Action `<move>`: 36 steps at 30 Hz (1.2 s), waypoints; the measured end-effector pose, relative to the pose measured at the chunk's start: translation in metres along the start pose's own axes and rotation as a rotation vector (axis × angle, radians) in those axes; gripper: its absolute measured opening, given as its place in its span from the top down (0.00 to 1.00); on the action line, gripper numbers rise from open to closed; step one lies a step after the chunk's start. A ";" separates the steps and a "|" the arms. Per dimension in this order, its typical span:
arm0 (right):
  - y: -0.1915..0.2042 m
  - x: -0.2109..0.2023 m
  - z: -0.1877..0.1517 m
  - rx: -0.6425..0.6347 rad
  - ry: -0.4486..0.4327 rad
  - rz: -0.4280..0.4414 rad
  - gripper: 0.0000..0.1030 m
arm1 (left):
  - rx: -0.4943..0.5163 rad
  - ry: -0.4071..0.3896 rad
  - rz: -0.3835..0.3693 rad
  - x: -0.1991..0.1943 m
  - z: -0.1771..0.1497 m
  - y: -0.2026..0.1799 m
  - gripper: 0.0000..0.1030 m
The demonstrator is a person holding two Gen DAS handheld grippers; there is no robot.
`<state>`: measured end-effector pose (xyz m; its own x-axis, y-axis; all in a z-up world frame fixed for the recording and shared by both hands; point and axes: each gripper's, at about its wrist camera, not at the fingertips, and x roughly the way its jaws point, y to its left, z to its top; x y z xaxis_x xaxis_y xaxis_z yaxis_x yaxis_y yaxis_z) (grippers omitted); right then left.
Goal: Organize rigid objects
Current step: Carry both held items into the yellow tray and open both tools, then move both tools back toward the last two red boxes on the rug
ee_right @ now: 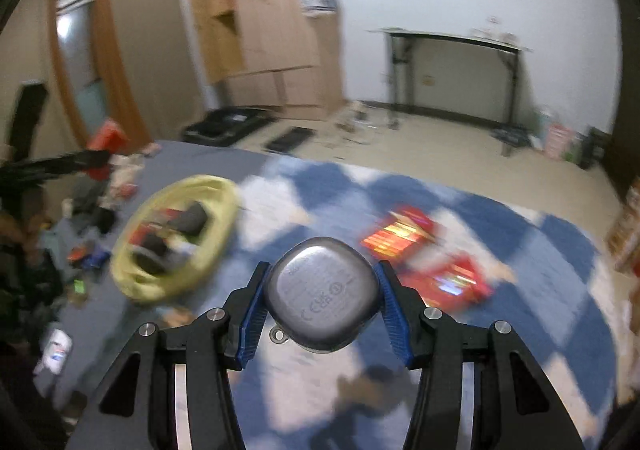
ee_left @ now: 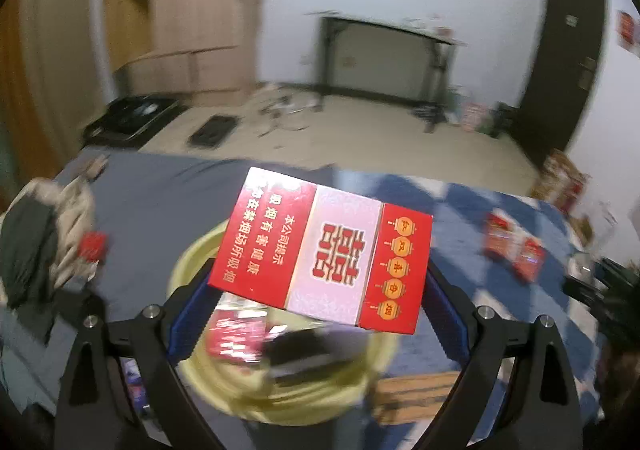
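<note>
My left gripper [ee_left: 320, 290] is shut on a red and white cigarette box [ee_left: 320, 250] and holds it just above a yellow basin [ee_left: 188, 262]. The basin holds red packs and a dark object. My right gripper [ee_right: 322, 286] is shut on a grey rounded earbud case [ee_right: 322, 290], held above the blue and white checked cloth [ee_right: 520, 234]. The yellow basin [ee_right: 216, 250] shows to its left with several items inside. Two red cigarette boxes [ee_right: 400, 234] lie on the cloth to the right; they also show in the left wrist view [ee_left: 512, 246].
Clothes and small clutter [ee_left: 44, 234] lie at the left on the grey sheet [ee_left: 160, 193]. A brown object [ee_left: 416, 394] lies beside the basin. A white bottle [ee_right: 56, 350] lies at the lower left. Beyond are the floor, a wardrobe [ee_right: 272, 33] and a black table [ee_right: 452, 73].
</note>
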<state>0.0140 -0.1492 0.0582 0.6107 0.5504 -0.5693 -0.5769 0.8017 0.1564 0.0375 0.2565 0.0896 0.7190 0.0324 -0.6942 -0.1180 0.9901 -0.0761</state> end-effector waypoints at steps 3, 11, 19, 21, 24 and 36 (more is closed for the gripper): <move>0.042 0.029 0.018 -0.032 0.013 0.094 0.50 | -0.113 0.074 0.016 0.025 -0.009 0.032 0.09; 0.119 0.144 0.023 -0.145 0.163 0.183 0.50 | -0.130 0.171 0.052 0.083 -0.021 0.065 0.09; 0.150 0.231 0.027 -0.266 0.252 0.153 0.50 | -0.229 0.209 0.072 0.117 -0.022 0.087 0.09; 0.153 0.245 0.026 -0.273 0.270 0.148 0.50 | -0.257 0.216 0.073 0.126 -0.017 0.094 0.08; 0.158 0.259 0.024 -0.282 0.273 0.149 0.50 | -0.303 0.233 0.090 0.139 -0.015 0.103 0.08; 0.162 0.279 0.016 -0.347 0.262 0.153 0.50 | -0.358 0.290 0.066 0.158 -0.034 0.110 0.08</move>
<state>0.0990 0.1378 -0.0623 0.3719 0.5431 -0.7528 -0.8246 0.5657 0.0008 0.1148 0.3664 -0.0522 0.4869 0.0035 -0.8734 -0.4230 0.8759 -0.2323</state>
